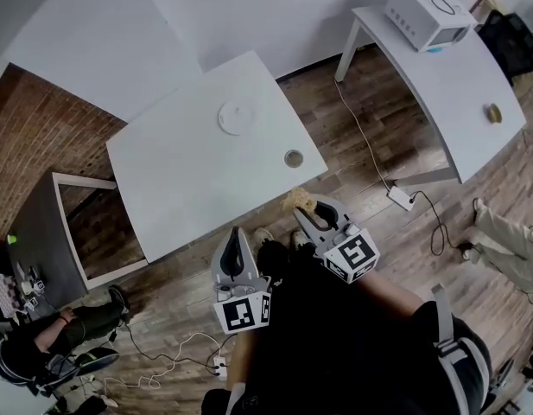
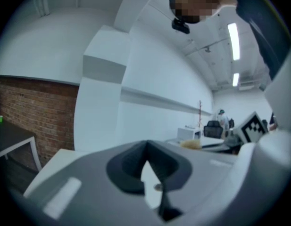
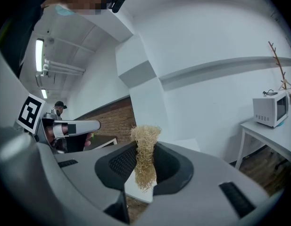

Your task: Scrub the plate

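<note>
A white plate [image 1: 236, 116] lies on the white table [image 1: 180, 180], towards its far side, apart from both grippers. My right gripper [image 1: 304, 209] [image 3: 144, 150] is held over the table's near edge, shut on a straw-coloured fibre scrubber [image 1: 297, 201] [image 3: 145, 159] that sticks up between the jaws. Left of it and lower, my left gripper [image 1: 235, 234] [image 2: 146, 147] is off the table, shut with nothing in it. The plate does not show in either gripper view.
A small round dish [image 1: 294, 158] sits near the table's right corner. A second white table [image 1: 456, 76] at the right carries a microwave [image 1: 426, 14]. A power strip [image 1: 401, 199] and cables lie on the wood floor. A dark table [image 1: 33, 232] and a seated person [image 1: 41, 344] are at left.
</note>
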Demonstrator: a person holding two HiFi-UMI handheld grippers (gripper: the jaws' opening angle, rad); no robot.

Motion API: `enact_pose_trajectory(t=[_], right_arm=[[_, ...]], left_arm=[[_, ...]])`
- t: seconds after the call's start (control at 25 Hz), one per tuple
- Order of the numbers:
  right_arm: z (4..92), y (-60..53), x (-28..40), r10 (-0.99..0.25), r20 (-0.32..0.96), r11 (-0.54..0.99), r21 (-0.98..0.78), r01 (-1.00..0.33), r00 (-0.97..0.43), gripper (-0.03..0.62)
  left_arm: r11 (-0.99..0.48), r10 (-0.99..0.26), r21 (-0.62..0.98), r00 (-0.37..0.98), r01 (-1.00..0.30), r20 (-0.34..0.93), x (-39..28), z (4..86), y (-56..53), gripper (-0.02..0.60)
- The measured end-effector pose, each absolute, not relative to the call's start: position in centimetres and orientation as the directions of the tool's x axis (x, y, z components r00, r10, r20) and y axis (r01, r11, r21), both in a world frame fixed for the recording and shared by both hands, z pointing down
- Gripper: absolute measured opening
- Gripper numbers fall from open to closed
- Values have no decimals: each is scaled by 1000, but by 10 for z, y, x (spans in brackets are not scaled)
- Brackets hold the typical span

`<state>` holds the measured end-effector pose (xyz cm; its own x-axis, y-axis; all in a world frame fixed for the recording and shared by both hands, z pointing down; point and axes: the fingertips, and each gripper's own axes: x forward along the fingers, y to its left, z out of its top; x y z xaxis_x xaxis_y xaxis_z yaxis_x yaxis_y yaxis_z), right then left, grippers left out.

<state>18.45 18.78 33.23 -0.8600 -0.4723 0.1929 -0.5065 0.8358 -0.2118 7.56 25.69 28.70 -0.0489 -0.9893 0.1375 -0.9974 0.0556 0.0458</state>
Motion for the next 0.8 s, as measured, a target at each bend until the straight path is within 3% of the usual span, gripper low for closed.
enact_pose_trajectory(t=[0.8], right_arm=[[332, 102, 63, -571, 230, 775, -167, -610, -788, 81]], left_arm=[[-72, -994, 79, 78, -994, 77, -56, 288, 149, 2]])
